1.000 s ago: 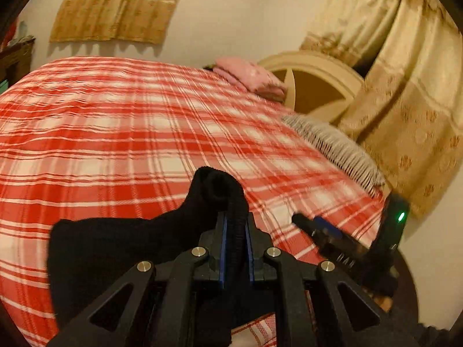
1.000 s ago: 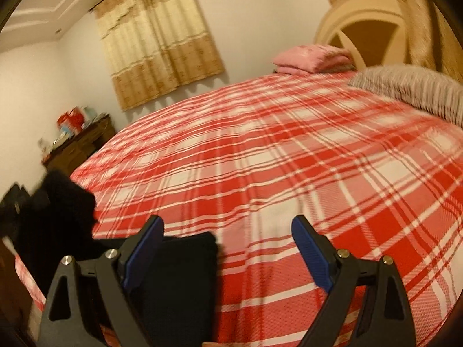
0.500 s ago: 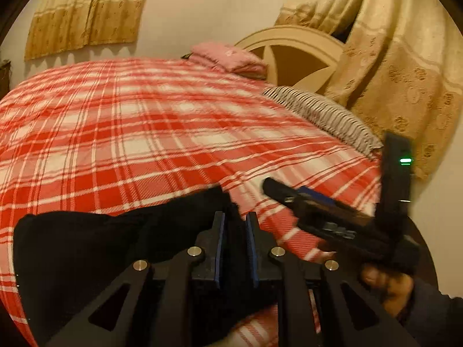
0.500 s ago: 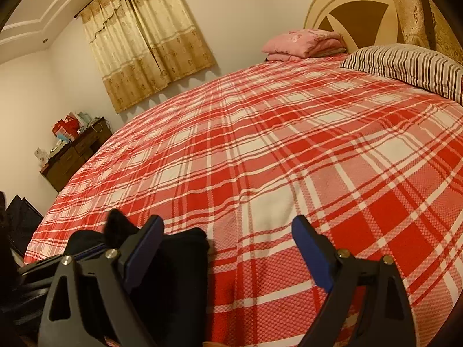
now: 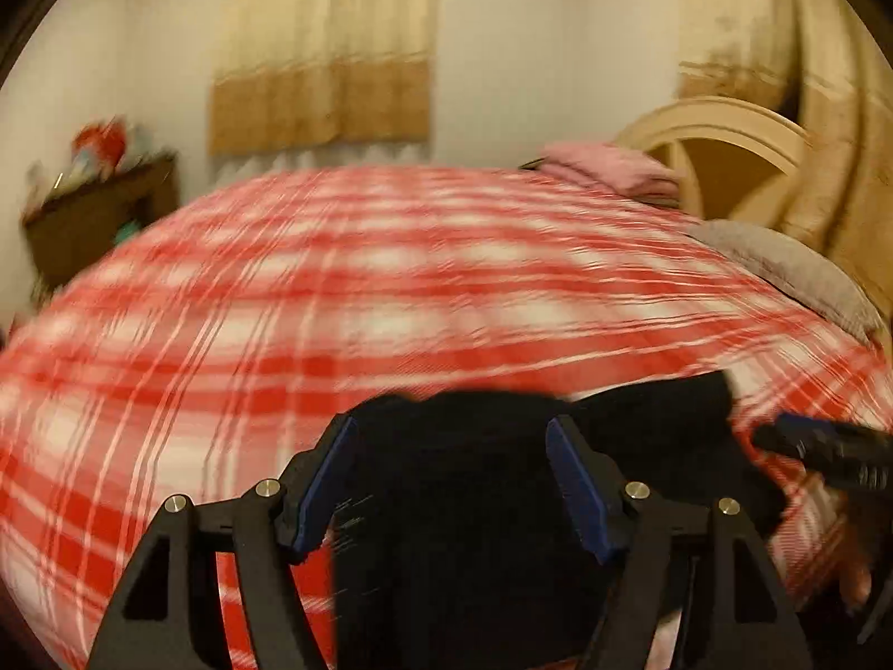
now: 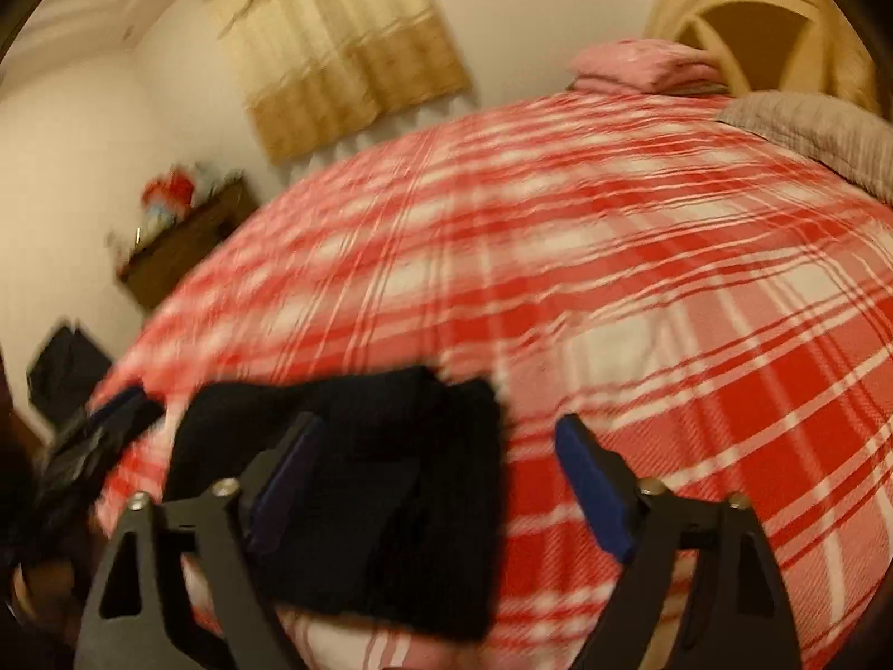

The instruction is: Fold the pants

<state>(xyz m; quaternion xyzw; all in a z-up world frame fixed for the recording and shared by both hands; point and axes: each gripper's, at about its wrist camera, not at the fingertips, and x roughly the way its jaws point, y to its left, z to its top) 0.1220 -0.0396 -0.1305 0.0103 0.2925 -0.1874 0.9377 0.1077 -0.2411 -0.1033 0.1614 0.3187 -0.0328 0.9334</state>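
The black pants (image 5: 474, 502) lie folded in a compact bundle on the near edge of the red plaid bed (image 5: 390, 301). My left gripper (image 5: 452, 480) is open, its blue-padded fingers apart above the bundle and holding nothing. The right gripper's tip (image 5: 826, 449) shows at the right edge of the left wrist view. In the right wrist view the pants (image 6: 390, 480) lie at lower left, and my right gripper (image 6: 435, 480) is open with its left finger over the bundle's right part. The left gripper (image 6: 95, 435) shows blurred at far left.
Pink folded bedding (image 6: 642, 64) and a striped pillow (image 6: 815, 128) lie near the cream headboard (image 6: 748, 17). A dark wooden dresser (image 6: 184, 245) with red items stands by the wall at left. Beige curtains (image 5: 323, 89) hang behind the bed. Both views are motion-blurred.
My left gripper has opened and let go of the pants, which now lie folded on the bed. Both cameras have swung left; the right gripper stays open.
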